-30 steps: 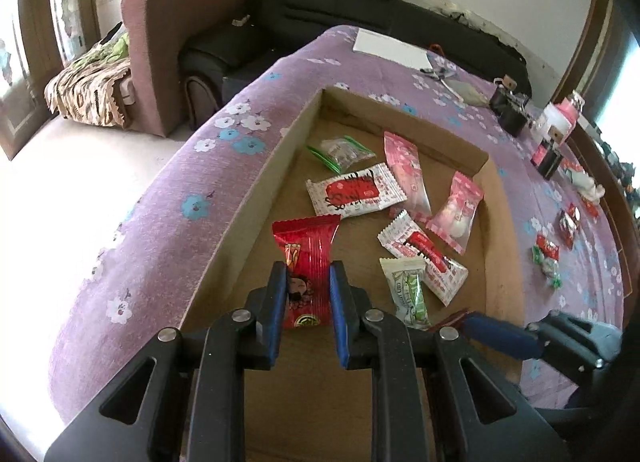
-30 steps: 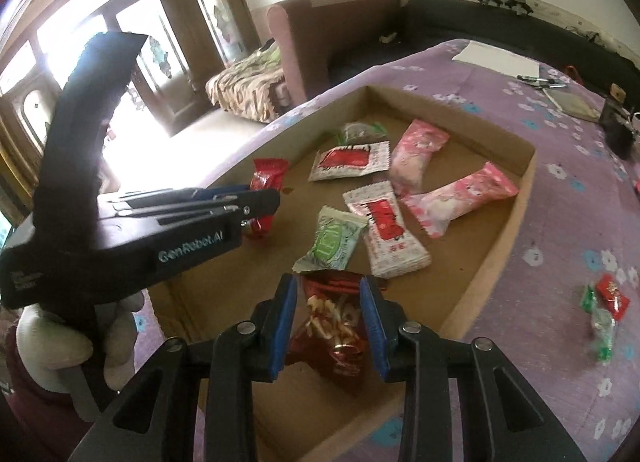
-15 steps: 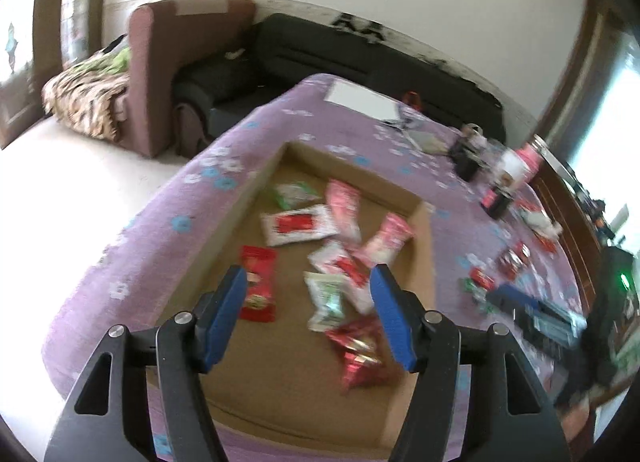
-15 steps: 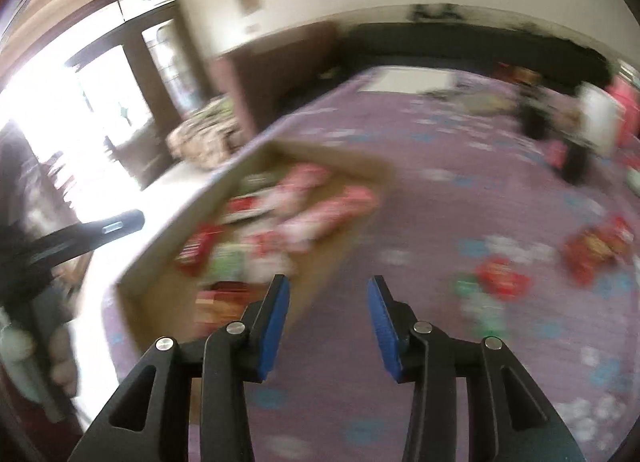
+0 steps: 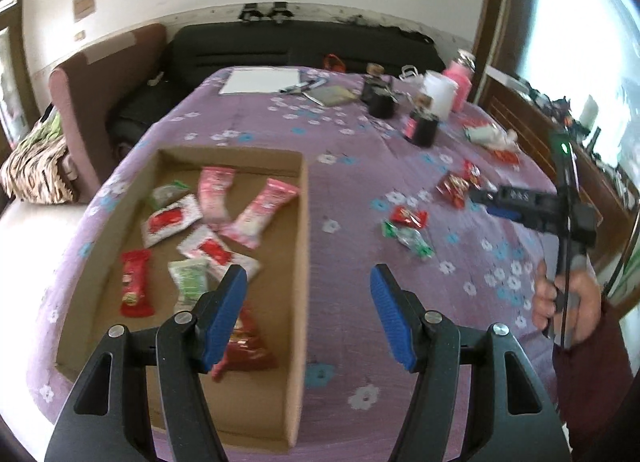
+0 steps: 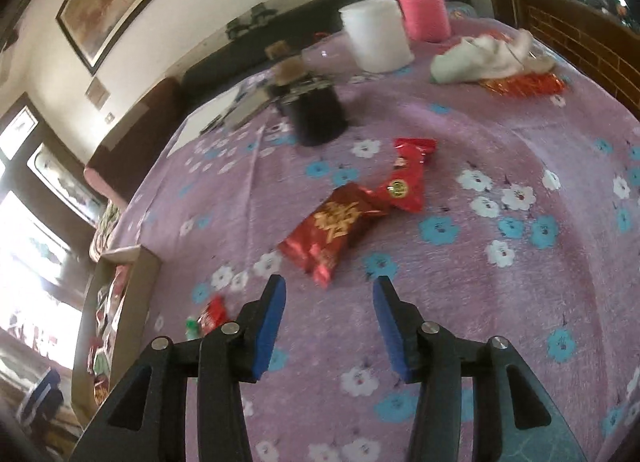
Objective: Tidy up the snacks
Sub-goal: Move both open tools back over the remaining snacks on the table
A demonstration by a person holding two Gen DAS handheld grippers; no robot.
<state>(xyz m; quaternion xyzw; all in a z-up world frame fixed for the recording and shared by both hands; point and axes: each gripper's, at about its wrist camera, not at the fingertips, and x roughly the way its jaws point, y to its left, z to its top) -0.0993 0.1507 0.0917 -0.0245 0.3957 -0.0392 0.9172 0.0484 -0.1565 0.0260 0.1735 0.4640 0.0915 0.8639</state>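
Observation:
A shallow cardboard box (image 5: 304, 222) on the purple flowered cloth holds several snack packets, among them a red one (image 5: 136, 282) and a dark red one (image 5: 248, 342). My left gripper (image 5: 306, 282) hangs open and empty over the box's right wall. Loose snacks lie to the right: a red candy (image 5: 408, 216), a green one (image 5: 412, 240) and red packets (image 5: 454, 186). My right gripper (image 6: 330, 290), held by a hand (image 5: 568, 302), is empty with its jaws opening, just short of a dark red packet (image 6: 336, 226). A bright red packet (image 6: 406, 178) lies behind it.
Two black jars (image 5: 380, 102) (image 6: 316, 110), a white tub (image 6: 378, 38), a pink bottle (image 6: 420, 10) and a crumpled cloth (image 6: 488, 58) stand at the far end. Paper (image 5: 260, 80) lies at the back. A sofa (image 5: 300, 46) and armchair (image 5: 100, 74) stand beyond the table.
My left gripper let go of the red packet, opened wide and drew back to the right. My right gripper dropped its dark red packet in the box and swung right to the loose snacks.

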